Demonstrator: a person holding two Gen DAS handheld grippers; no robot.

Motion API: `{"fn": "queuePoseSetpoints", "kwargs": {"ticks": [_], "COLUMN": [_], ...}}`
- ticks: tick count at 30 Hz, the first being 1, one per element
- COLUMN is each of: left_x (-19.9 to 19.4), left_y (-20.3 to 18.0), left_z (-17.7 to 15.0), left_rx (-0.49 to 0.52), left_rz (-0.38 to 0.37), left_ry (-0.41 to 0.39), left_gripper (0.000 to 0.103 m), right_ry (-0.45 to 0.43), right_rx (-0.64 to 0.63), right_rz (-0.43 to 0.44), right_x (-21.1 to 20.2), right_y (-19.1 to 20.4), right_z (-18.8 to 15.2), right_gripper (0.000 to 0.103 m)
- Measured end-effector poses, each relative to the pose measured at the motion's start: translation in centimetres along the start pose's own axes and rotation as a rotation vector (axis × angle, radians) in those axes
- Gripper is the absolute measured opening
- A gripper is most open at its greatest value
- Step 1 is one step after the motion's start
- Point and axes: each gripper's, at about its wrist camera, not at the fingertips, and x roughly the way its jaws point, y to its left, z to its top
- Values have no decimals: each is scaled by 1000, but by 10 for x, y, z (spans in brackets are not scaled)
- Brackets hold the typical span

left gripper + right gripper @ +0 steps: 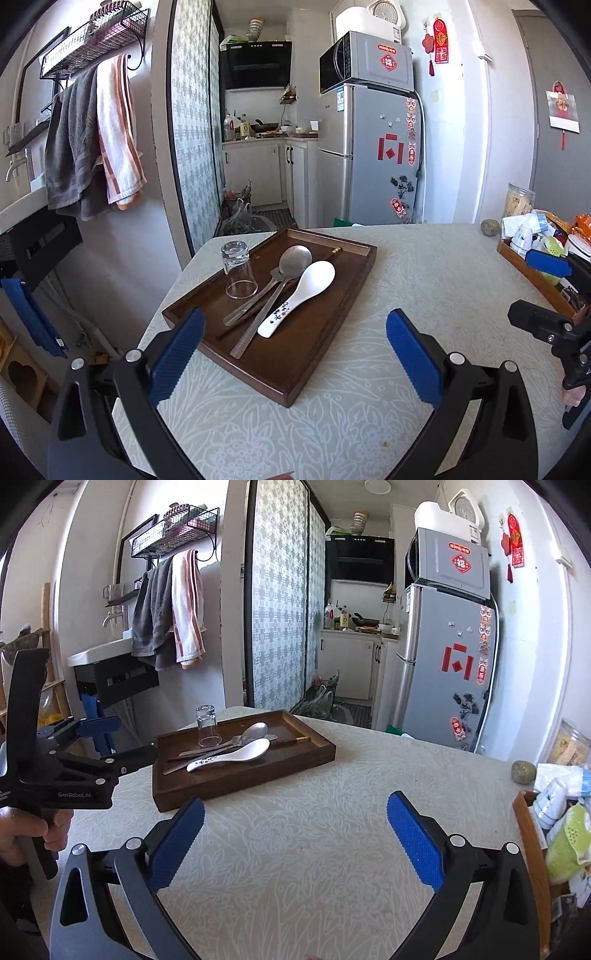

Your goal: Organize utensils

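Observation:
A dark wooden tray (325,332) (295,764) lies on the patterned table. In it lie a white ceramic spoon (299,297) (232,757), a metal spoon (293,260) (255,731), a metal fork (255,295) and dark chopsticks (291,741). An upturned clear glass (238,269) (207,726) stands at the tray's left end. My left gripper (295,354) is open and empty, just short of the tray's near edge. My right gripper (295,834) is open and empty over bare table, to the right of the tray.
A second wooden tray (532,273) (532,834) crowded with bottles and packets sits at the table's right edge. A small round greenish object (523,771) and a clear jar (519,201) stand near it. The table's left edge drops off beside the tray.

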Motion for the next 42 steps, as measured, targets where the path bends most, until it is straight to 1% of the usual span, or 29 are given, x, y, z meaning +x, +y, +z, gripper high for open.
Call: {"fn": "queuePoseSetpoints", "kwargs": {"ticks": [3, 5, 8, 11, 16, 20, 42], "left_x": [6, 9, 11, 14, 19, 18, 17], "left_y": [1, 2, 2, 1, 0, -1, 0], "left_z": [-4, -6, -8, -11, -15, -14, -13], "left_rx": [-4, -4, -5, -4, -4, -3, -16], "left_rz": [-11, -3, 11, 6, 4, 2, -4], "left_ry": [3, 17, 26, 36, 53, 49, 42], "left_gripper": [100, 100, 100, 100, 100, 100, 100], "right_ry": [15, 10, 19, 29, 23, 31, 41], "right_rx": [-19, -20, 14, 30, 10, -10, -23], "right_rz": [4, 8, 31, 43, 55, 47, 21], "right_x": [10, 11, 13, 13, 11, 12, 15], "right_y": [1, 2, -2, -5, -1, 3, 2], "right_z": [-6, -9, -14, -15, -15, -17, -20], "right_gripper": [100, 100, 100, 100, 100, 100, 100]}}
